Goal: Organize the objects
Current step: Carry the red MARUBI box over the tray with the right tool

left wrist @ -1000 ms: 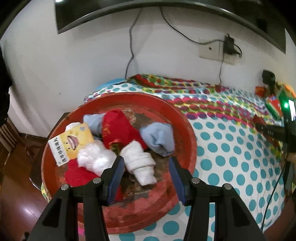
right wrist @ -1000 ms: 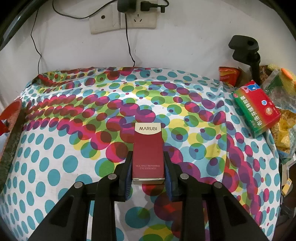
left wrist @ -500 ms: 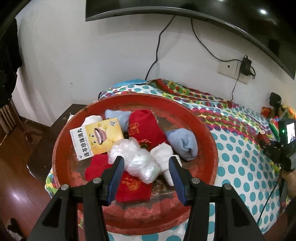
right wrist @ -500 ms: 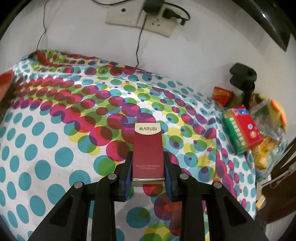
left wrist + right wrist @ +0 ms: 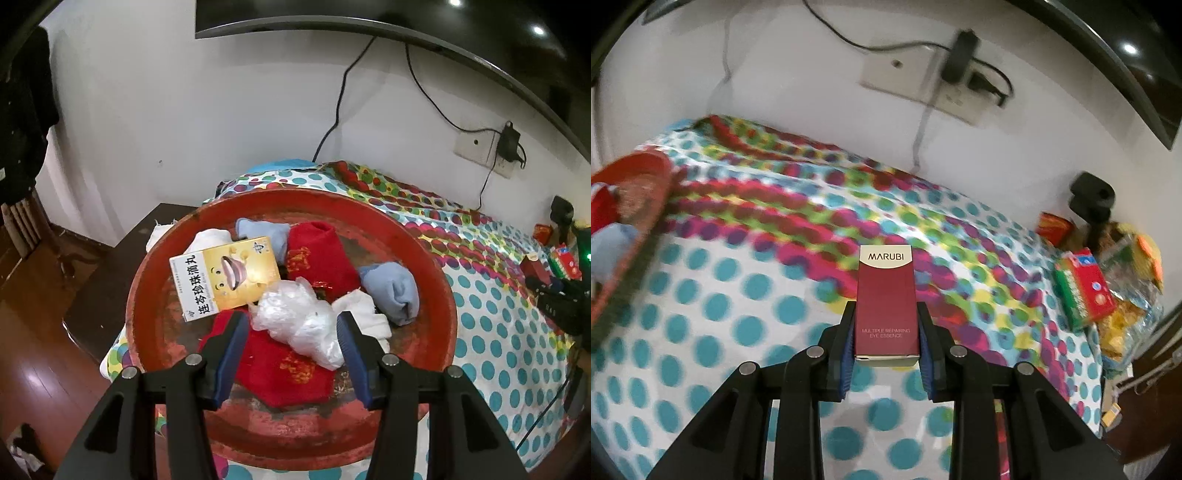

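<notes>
My right fingers (image 5: 925,332) are clenched on a dark red carton (image 5: 886,301), one blue pad against each long side, so the right gripper (image 5: 886,328) holds it lengthwise, its cream end marked MARUBI pointing away from me. The carton sits above the dotted cloth (image 5: 746,314), and I cannot tell whether it touches it. My left fingers (image 5: 231,343) stand apart, released, and the left gripper (image 5: 291,332) hangs over the near part of a round red tray (image 5: 439,295). Between the two pads I see a crumpled clear plastic bag (image 5: 299,314), though neither pad presses on it.

Under the bag lies a red cloth with gold print (image 5: 280,365), reaching toward the tray's near rim. Just right of the bag is a white sock (image 5: 367,314), and beyond that a rolled blue sock (image 5: 391,291). To the left a yellow medicine box (image 5: 225,277) lies tilted, leaning on another white roll (image 5: 210,238) and a second blue sock (image 5: 264,230). A folded red cloth (image 5: 321,258) fills the tray's middle.

The tray rests on the left end of the cloth-covered table, partly overhanging. In the right view its rim (image 5: 646,206) shows at the far left edge, well apart from the carton. At the table's far right end lie a red and green box (image 5: 1084,290) and some snack bags (image 5: 1126,280), beside a black stand (image 5: 1091,201).
</notes>
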Available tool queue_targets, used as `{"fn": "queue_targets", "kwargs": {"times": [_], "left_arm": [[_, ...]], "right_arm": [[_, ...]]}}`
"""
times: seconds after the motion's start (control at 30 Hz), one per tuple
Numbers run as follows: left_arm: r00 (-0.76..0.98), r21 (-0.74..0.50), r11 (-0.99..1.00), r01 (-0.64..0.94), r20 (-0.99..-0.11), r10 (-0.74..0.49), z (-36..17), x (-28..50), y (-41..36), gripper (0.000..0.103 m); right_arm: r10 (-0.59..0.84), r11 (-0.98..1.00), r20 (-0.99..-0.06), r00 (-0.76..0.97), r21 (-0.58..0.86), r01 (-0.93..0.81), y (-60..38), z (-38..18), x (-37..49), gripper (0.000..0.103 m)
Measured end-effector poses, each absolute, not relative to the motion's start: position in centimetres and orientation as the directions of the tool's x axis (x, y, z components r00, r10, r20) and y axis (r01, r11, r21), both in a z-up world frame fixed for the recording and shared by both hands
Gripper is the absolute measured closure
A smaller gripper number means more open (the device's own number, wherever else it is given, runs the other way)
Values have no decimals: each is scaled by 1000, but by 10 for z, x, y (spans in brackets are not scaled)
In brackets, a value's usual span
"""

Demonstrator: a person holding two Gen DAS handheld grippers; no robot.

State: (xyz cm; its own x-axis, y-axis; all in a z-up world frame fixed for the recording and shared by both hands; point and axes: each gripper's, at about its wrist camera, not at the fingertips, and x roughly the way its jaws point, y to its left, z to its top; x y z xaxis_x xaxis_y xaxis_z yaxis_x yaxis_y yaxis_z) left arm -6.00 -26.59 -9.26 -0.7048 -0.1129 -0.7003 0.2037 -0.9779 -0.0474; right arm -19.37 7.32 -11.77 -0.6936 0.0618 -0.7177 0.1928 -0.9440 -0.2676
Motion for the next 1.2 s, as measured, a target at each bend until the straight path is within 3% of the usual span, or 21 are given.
{"fn": "queue_targets", "kwargs": {"times": [0.53, 1.2], "left_arm": [[-695, -103, -950, 294, -706, -139, -87, -57, -298, 52], [-650, -101, -915, 391, -734, -197, -91, -52, -334, 52]], "right_arm": [[-207, -916, -737, -643, -86, 393, -18, -87, -157, 76], [-376, -841, -764, -524, 45, 539, -149, -87, -148, 76]]}}
